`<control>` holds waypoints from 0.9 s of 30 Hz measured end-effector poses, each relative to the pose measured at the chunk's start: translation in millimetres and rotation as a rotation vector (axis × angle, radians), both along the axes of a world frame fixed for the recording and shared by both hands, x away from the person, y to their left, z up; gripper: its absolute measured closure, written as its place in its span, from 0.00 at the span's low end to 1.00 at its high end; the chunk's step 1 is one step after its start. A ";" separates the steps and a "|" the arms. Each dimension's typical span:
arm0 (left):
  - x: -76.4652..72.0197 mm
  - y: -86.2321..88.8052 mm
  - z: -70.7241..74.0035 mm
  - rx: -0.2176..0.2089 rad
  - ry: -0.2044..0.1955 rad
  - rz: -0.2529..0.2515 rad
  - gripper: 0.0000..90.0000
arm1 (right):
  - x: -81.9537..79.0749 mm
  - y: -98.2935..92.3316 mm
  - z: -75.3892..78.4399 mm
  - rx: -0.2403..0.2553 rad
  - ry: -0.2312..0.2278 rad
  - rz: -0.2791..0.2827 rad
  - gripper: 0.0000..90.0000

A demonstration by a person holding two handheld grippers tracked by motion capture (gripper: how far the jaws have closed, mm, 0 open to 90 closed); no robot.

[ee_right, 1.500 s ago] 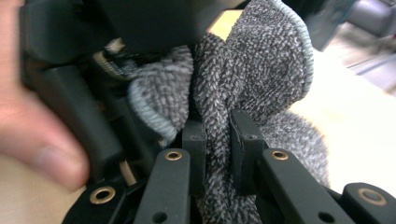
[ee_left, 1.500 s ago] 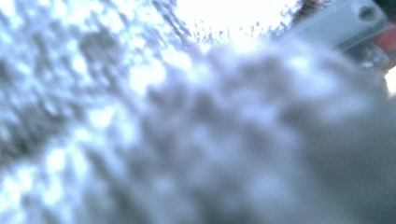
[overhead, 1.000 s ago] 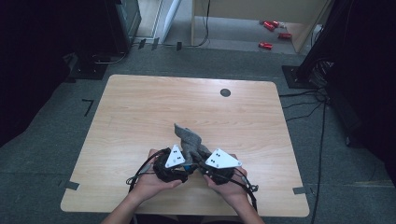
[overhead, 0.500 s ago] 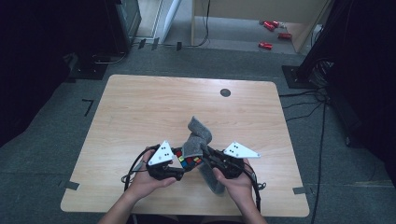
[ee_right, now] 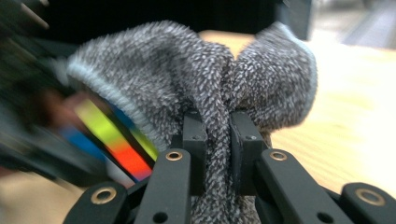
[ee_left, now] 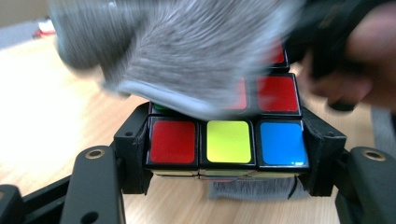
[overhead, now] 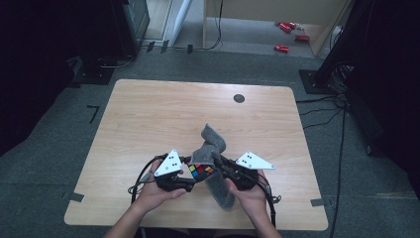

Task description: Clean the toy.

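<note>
A colourful puzzle cube (overhead: 200,171) (ee_left: 224,140) is clamped between the jaws of my left gripper (overhead: 195,174) (ee_left: 224,154) just above the table near its front edge. Red, yellow and blue tiles face the left gripper view. A grey fuzzy cloth (overhead: 214,144) (ee_left: 187,51) (ee_right: 196,84) lies draped over the top of the cube, and its tail hangs toward the table's front. My right gripper (overhead: 224,171) (ee_right: 218,135) is shut on a fold of that cloth, right beside the cube (ee_right: 116,140).
The wooden table (overhead: 148,114) has a round black grommet (overhead: 239,98) near its far edge. Cables trail from both grippers toward the front edge. Red items (overhead: 287,29) lie on the floor beyond the table.
The cloth has been lifted and drawn over the cube. The two grippers have spread slightly apart, and the right one has swung round to the cube's right side.
</note>
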State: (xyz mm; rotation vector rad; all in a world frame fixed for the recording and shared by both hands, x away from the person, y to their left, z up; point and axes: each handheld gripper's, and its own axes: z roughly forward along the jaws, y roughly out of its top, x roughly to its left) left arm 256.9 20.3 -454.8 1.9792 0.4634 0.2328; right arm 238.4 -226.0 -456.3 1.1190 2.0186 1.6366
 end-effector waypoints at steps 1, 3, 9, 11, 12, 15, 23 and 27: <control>-1.4 -3.5 -2.1 0.026 -0.005 -0.005 0.39 | -1.7 -0.1 3.7 0.043 -0.013 0.024 0.89; -5.7 -8.6 -3.6 0.048 -0.022 -0.024 0.39 | -5.6 3.9 10.9 0.038 -0.048 0.038 0.89; -4.7 0.2 6.6 -0.021 -0.039 0.000 0.39 | -0.6 -1.2 1.2 0.024 -0.013 0.005 0.89; -2.2 3.5 6.9 -0.033 -0.029 0.009 0.39 | 1.4 -2.1 -3.0 0.022 0.007 -0.001 0.89; -1.3 4.3 6.0 -0.037 -0.024 0.008 0.39 | 1.1 -1.5 -2.5 0.018 0.004 -0.002 0.89; -0.6 1.8 2.1 -0.014 -0.018 -0.003 0.39 | -2.8 0.8 4.8 0.033 -0.024 0.019 0.89; -3.5 1.8 4.6 -0.026 -0.049 0.015 0.39 | -3.2 0.9 4.8 0.047 -0.036 0.013 0.89; -0.4 7.0 5.8 -0.051 -0.034 0.022 0.39 | -0.8 0.3 -1.7 0.035 -0.009 -0.004 0.89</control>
